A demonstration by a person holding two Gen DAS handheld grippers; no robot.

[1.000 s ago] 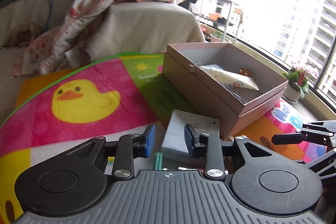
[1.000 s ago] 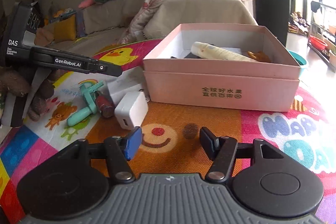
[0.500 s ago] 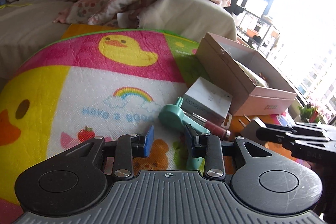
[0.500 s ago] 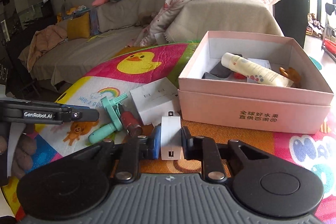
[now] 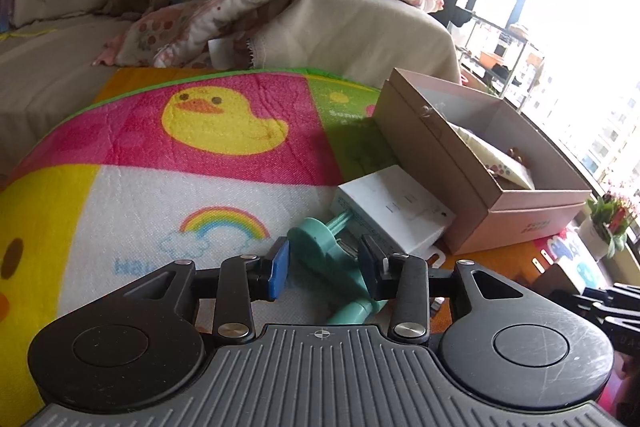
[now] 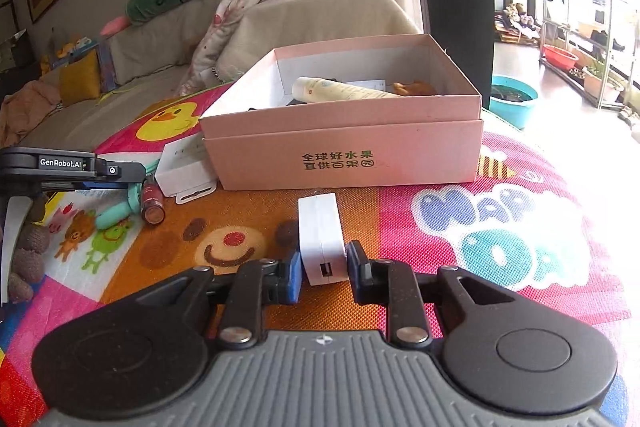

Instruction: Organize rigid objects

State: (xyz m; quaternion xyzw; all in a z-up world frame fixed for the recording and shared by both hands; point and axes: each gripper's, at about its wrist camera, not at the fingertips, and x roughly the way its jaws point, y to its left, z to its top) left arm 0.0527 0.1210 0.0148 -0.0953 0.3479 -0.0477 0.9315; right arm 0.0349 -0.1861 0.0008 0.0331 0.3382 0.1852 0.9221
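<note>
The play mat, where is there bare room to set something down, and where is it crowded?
Free: the play mat right of the white charger, in front of the pink box; also the duck and rainbow panels left of the white carton. Crowded: carton, teal tool and lipstick cluster by the box's left corner.

On the pink box [image 6: 352, 151] we read two printed lines on its front wall: "全球好水果" above "直供百果园". The black arm of the left gripper [image 6: 68, 167] carries "GenRobot.AI" in white. On the play mat [image 6: 500, 227] we make out large letters "HAPP"; the rest is cut off or too distorted.
</note>
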